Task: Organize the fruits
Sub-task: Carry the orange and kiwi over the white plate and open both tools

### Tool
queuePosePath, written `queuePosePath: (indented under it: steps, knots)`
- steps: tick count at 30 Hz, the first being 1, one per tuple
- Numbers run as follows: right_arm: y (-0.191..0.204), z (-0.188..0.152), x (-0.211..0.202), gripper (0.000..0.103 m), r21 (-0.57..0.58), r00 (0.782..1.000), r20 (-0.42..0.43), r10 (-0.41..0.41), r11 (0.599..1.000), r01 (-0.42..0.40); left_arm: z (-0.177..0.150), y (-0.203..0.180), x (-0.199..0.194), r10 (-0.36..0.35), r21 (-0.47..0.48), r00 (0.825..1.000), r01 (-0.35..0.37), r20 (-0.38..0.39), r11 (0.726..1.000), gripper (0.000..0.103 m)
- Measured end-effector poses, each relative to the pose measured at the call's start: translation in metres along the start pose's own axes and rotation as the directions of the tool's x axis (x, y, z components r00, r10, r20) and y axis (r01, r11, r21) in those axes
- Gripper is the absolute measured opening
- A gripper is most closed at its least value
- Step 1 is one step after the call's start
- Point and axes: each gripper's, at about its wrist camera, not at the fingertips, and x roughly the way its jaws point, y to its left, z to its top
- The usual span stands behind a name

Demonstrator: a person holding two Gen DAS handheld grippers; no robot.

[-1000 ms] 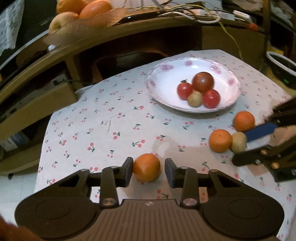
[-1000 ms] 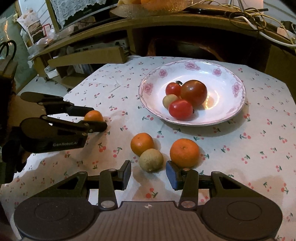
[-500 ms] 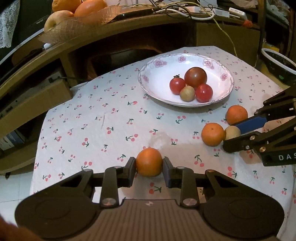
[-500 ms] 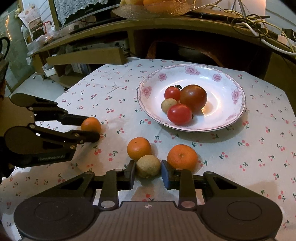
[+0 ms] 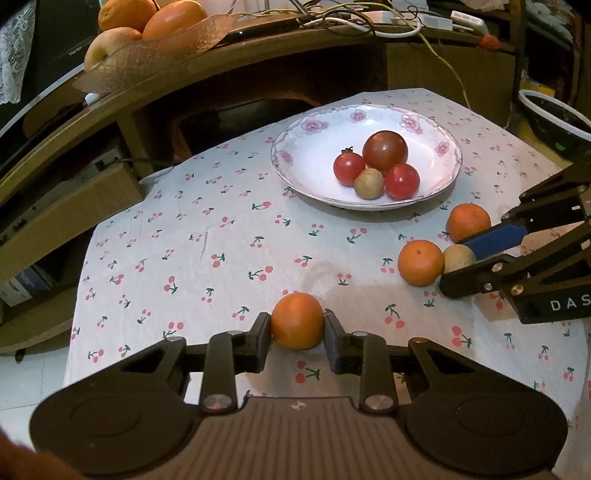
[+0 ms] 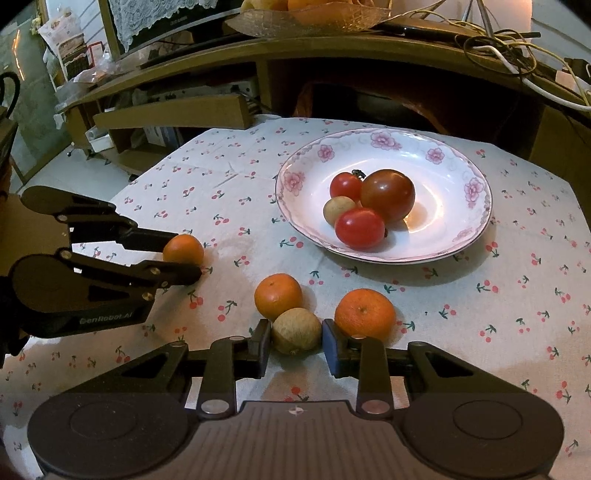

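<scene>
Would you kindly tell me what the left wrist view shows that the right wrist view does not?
Only the left wrist view shows the yellowish apple in the shelf basket and a dark bowl at far right. Only the right wrist view shows the lace cloth and floor at left. Both show the flowered plate of tomatoes, the left tool gripping an orange, and the right tool around the brownish fruit, between two more oranges.
</scene>
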Motion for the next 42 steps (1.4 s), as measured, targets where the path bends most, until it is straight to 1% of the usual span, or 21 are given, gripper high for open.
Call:
queuePosePath:
  steps: [4, 7, 12, 15, 18, 22, 27, 28, 31, 32, 33, 34, 39, 42]
  knots:
    - [0.001, 0.0, -0.001, 0.031, -0.009, 1.0, -0.001, -0.004, 1.0, 0.004, -0.001, -0.002, -0.002, -0.013, 0.001, 1.0, 0.013, 0.003, 1.0, 0.035]
    - [0.002, 0.0, -0.001, 0.03, -0.009, 1.0, -0.004, -0.01, 1.0, 0.01, -0.002, -0.005, -0.003, -0.038, 0.002, 0.999, 0.038, 0.001, 0.999, 0.035]
    - [0.004, 0.0, -0.003, 0.03, -0.015, 1.0, -0.015, -0.005, 1.0, 0.005, -0.004, -0.015, -0.008, -0.072, 0.027, 0.997, 0.072, -0.002, 0.997, 0.035]
    - [0.007, -0.002, -0.006, 0.03, -0.041, 1.0, -0.016, -0.009, 0.999, 0.009, -0.006, -0.019, -0.01, -0.084, 0.042, 0.996, 0.084, 0.0, 0.996, 0.035]
    - [0.009, -0.004, -0.008, 0.03, -0.066, 1.0, -0.018, -0.006, 0.998, 0.004, -0.005, -0.019, -0.009, -0.084, 0.052, 0.996, 0.084, 0.001, 0.995, 0.035]
    - [0.008, -0.005, -0.006, 0.031, -0.064, 1.0, -0.026, -0.007, 0.998, 0.005, -0.005, -0.018, -0.009, -0.084, 0.05, 0.996, 0.084, -0.001, 0.995, 0.037]
    - [0.009, -0.005, -0.005, 0.035, -0.067, 1.0, -0.029, -0.004, 0.998, 0.002, -0.008, -0.018, -0.01, -0.07, 0.064, 0.998, 0.07, 0.005, 0.996, 0.043]
    - [0.009, -0.005, -0.006, 0.038, -0.068, 1.0, -0.029, -0.005, 0.998, 0.003, -0.008, -0.018, -0.01, -0.068, 0.067, 0.998, 0.068, 0.006, 0.995, 0.043]
    - [0.009, -0.006, -0.006, 0.038, -0.072, 1.0, -0.027, -0.007, 0.997, 0.005, -0.006, -0.019, -0.009, -0.071, 0.066, 0.997, 0.071, 0.001, 0.995, 0.041]
    - [0.01, -0.006, -0.006, 0.038, -0.072, 1.0, -0.028, -0.009, 0.997, 0.007, -0.005, -0.019, -0.01, -0.075, 0.064, 0.997, 0.075, -0.002, 0.995, 0.038]
    - [0.009, -0.005, -0.006, 0.035, -0.069, 0.999, -0.031, -0.011, 0.998, 0.009, -0.005, -0.018, -0.009, -0.084, 0.057, 0.996, 0.084, -0.005, 0.995, 0.036]
    - [0.009, -0.005, -0.006, 0.03, -0.065, 0.999, -0.035, -0.012, 0.998, 0.01, -0.005, -0.018, -0.009, -0.086, 0.05, 0.996, 0.086, -0.008, 0.995, 0.036]
    - [0.01, -0.004, -0.009, 0.03, -0.058, 0.999, -0.044, -0.015, 0.998, 0.013, -0.002, -0.018, -0.009, -0.105, 0.02, 0.994, 0.106, -0.014, 0.994, 0.035]
    - [0.009, -0.002, -0.014, 0.03, -0.049, 0.999, -0.03, -0.011, 0.999, 0.01, 0.003, -0.022, -0.012, -0.118, 0.019, 0.993, 0.118, 0.003, 0.993, 0.035]
